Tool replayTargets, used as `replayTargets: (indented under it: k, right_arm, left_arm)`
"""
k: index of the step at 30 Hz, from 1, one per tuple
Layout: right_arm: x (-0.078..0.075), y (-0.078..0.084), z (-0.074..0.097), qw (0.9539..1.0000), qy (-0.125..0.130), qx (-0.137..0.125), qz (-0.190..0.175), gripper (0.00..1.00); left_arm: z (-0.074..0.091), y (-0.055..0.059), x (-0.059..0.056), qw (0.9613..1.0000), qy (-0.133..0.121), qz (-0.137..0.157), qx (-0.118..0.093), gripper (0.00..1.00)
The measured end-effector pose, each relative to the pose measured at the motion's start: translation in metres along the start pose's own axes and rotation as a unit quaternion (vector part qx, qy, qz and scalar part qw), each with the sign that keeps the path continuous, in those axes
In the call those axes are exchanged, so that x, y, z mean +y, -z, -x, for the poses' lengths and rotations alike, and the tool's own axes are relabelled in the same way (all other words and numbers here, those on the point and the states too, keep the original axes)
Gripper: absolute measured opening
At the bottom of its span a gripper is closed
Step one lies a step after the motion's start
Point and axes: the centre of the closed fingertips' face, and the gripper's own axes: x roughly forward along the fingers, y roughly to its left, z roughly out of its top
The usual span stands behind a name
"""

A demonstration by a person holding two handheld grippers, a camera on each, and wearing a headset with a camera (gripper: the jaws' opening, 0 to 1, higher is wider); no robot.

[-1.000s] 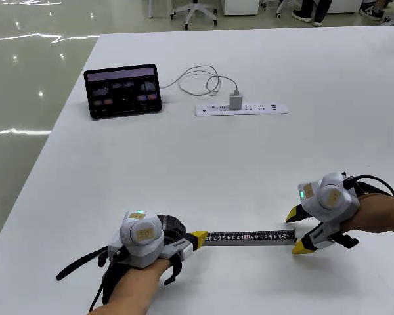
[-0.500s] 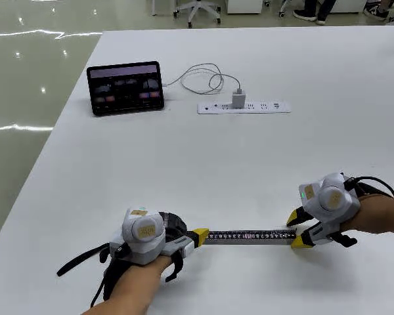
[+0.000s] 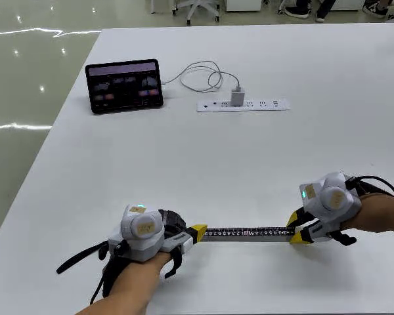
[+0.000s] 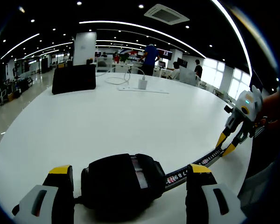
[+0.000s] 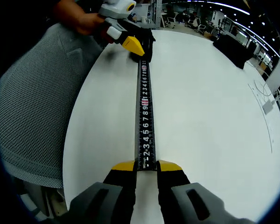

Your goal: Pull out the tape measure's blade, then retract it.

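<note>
While the left gripper (image 4: 130, 173) is clamping the black tape measure case (image 4: 116, 186) between widely spread jaws, the case is resting on the white table (image 3: 249, 164) near its front edge. The right gripper (image 5: 147, 166) is pinching the tip of the blade (image 5: 146, 107) with its jaws nearly closed (one yellow tip on either side). The blade is lying stretched flat along the table between the two grippers, numbers facing up.

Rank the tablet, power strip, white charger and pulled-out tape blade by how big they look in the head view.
1. tablet, clearly largest.
2. power strip and tape blade: both long and thin, too alike to rank; the blade also lies nearer the camera.
3. charger, smallest.
</note>
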Motion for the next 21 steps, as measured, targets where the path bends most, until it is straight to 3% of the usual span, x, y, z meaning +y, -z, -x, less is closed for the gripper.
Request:
replayTargets:
  k: [5,16,19,20,21]
  right_arm:
    - [-0.0003,-0.0007,-0.0003,1.0000,0.002,-0.005,-0.002,0.12]
    - [-0.0015,-0.0002,-0.0009,0.9997,0.003,0.013,-0.020,0.11]
    - [-0.0011,-0.0003,-0.0012,0.9997,0.005,0.016,-0.017,0.11]
    - [-0.0011,-0.0004,-0.0012,0.9998,0.006,0.020,0.001,0.11]
    - [-0.0001,-0.0004,-0.0015,0.9996,0.010,0.023,-0.011,0.11]
  left_arm:
    - [-0.0003,-0.0004,0.0008,1.0000,-0.001,0.001,-0.001,0.96]
    - [-0.0001,0.0018,0.0039,0.9999,-0.009,0.004,0.003,0.90]
    - [-0.0002,0.0020,0.0049,0.9999,-0.013,0.006,0.004,0.86]
    - [-0.0002,0.0021,0.0047,0.9999,-0.013,0.008,0.004,0.85]
    - [-0.0004,0.0017,0.0035,0.9999,-0.011,0.012,0.003,0.85]
